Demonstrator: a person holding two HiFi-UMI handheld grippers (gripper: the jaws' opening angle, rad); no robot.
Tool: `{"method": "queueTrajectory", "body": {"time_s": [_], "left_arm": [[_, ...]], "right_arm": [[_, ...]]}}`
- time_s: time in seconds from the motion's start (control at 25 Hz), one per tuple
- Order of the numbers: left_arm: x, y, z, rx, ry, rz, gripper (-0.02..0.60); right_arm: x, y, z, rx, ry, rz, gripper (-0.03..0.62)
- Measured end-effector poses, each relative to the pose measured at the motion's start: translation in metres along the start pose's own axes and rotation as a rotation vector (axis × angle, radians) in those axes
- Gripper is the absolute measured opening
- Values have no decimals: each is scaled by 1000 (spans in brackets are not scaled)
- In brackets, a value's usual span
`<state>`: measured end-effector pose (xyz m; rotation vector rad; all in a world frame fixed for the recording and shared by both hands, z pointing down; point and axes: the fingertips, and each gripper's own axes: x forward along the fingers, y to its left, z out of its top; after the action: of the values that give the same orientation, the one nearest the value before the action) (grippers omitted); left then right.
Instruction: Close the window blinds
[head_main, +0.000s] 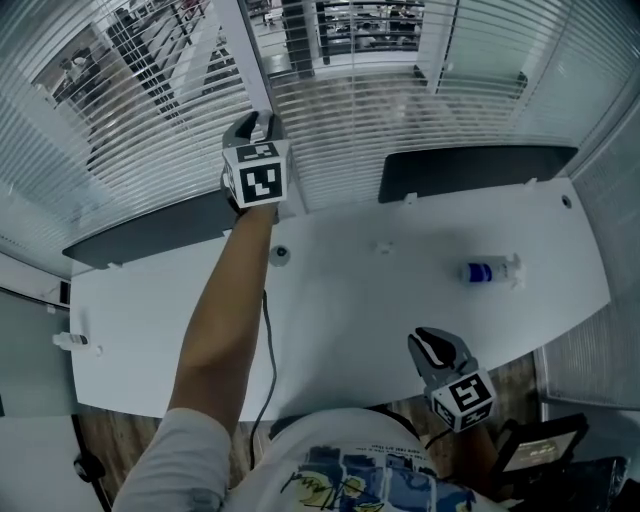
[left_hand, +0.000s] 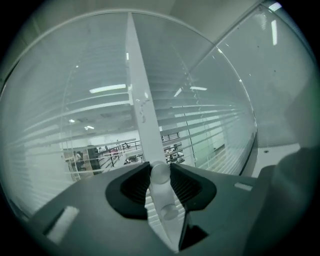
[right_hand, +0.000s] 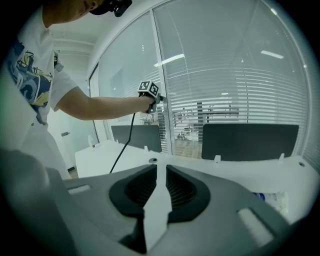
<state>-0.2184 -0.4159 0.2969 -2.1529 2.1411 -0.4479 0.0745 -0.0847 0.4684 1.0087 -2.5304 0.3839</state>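
White slatted blinds (head_main: 150, 120) cover the windows behind the desk, with their slats tilted so the room beyond shows through. In the head view my left gripper (head_main: 256, 122) is raised against the white window post (head_main: 232, 40). The left gripper view shows its jaws (left_hand: 160, 172) shut on the clear blinds wand (left_hand: 163, 197), which hangs in front of that post (left_hand: 140, 95). My right gripper (head_main: 437, 343) hovers low near my body, over the desk's front edge. Its jaws (right_hand: 161, 172) stand a narrow slit apart with nothing between them.
A white desk (head_main: 380, 300) runs below the window, with two dark partition panels (head_main: 470, 170) along its far edge. A blue-capped bottle (head_main: 488, 271) lies at the right and a small bottle (head_main: 75, 341) at the far left. A black cable (head_main: 266, 330) trails from my left arm.
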Motion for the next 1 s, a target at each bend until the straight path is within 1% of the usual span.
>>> {"method": "queueTrajectory", "body": {"time_s": [0.12, 0.24, 0.32, 0.4, 0.52, 0.6, 0.64, 0.68, 0.8, 0.88, 1.0], "left_arm": [[0, 2, -2, -105, -7, -11, 130], [0, 4, -4, -156, -17, -15, 130], [1, 6, -5, -141, -15, -16, 132], [2, 6, -6, -74, -16, -14, 135], [4, 4, -9, 63, -8, -18, 141], [4, 0, -13, 186, 3, -28, 173], [3, -2, -14, 264, 5, -31, 192], [2, -5, -16, 350, 6, -31, 196], [-1, -9, -23, 630, 5, -18, 198], [0, -7, -24, 811, 3, 5, 198], [5, -3, -22, 1057, 7, 22, 196]], "right_arm": [[0, -1, 0, -2, -1, -2, 46], [-1, -2, -1, 0, -2, -5, 46], [-1, -2, -2, 2, -2, -8, 46], [-1, -3, -3, 3, -2, -10, 46], [-1, -3, -3, 1, 0, -12, 46], [-1, -4, -3, -1, -2, -12, 46], [-1, -4, -2, -2, -4, -12, 46], [-1, -4, -3, -2, -5, -12, 46], [-1, -3, -5, -2, -5, -9, 46], [-1, -3, -6, -1, -5, -9, 46], [-1, -4, -6, -1, -4, -10, 46]]}}
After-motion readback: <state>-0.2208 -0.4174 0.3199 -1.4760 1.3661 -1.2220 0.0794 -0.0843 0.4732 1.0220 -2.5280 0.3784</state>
